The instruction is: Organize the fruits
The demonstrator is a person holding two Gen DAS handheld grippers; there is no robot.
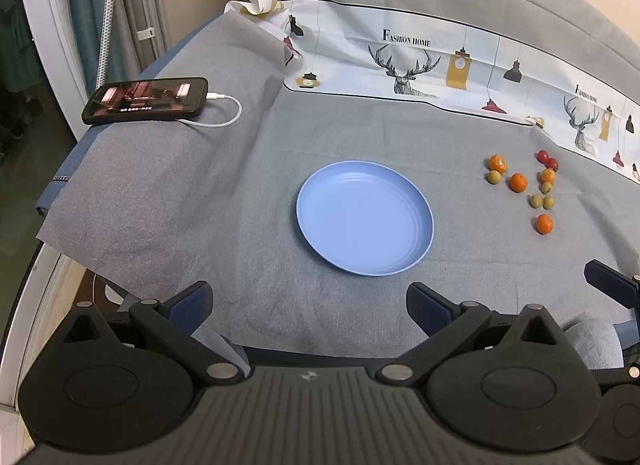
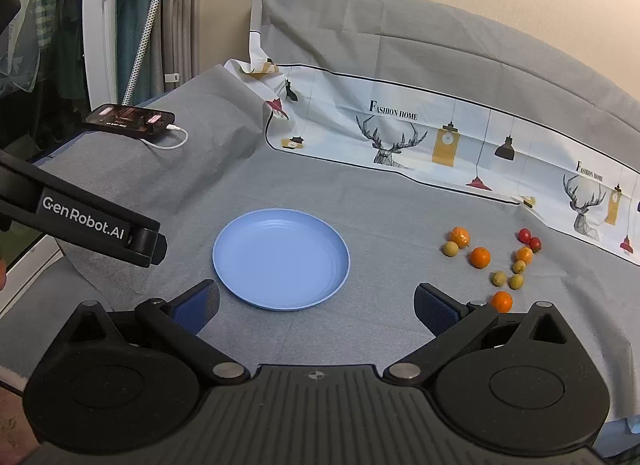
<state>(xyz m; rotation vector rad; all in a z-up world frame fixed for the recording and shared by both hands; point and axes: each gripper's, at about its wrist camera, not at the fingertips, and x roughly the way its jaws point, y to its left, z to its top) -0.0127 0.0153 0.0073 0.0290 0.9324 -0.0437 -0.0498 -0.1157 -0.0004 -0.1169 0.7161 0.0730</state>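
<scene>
A light blue plate (image 1: 365,217) (image 2: 281,263) lies bare in the middle of the grey cloth. To its right sits a loose cluster of small fruits: several oranges (image 1: 518,182) (image 2: 479,257), several yellow-green round fruits (image 1: 494,177) (image 2: 499,277) and two red cherry tomatoes (image 1: 547,159) (image 2: 529,238). My left gripper (image 1: 310,305) is open, hovering near the front of the plate, holding nothing. My right gripper (image 2: 316,303) is open too, in front of the plate, with one orange (image 2: 501,301) just beyond its right finger.
A black phone (image 1: 146,100) (image 2: 130,119) on a white charging cable lies at the far left of the cloth. A printed cloth with deer and lamps (image 1: 408,61) (image 2: 400,133) runs along the back. The left gripper's body (image 2: 80,221) juts in at the right wrist view's left.
</scene>
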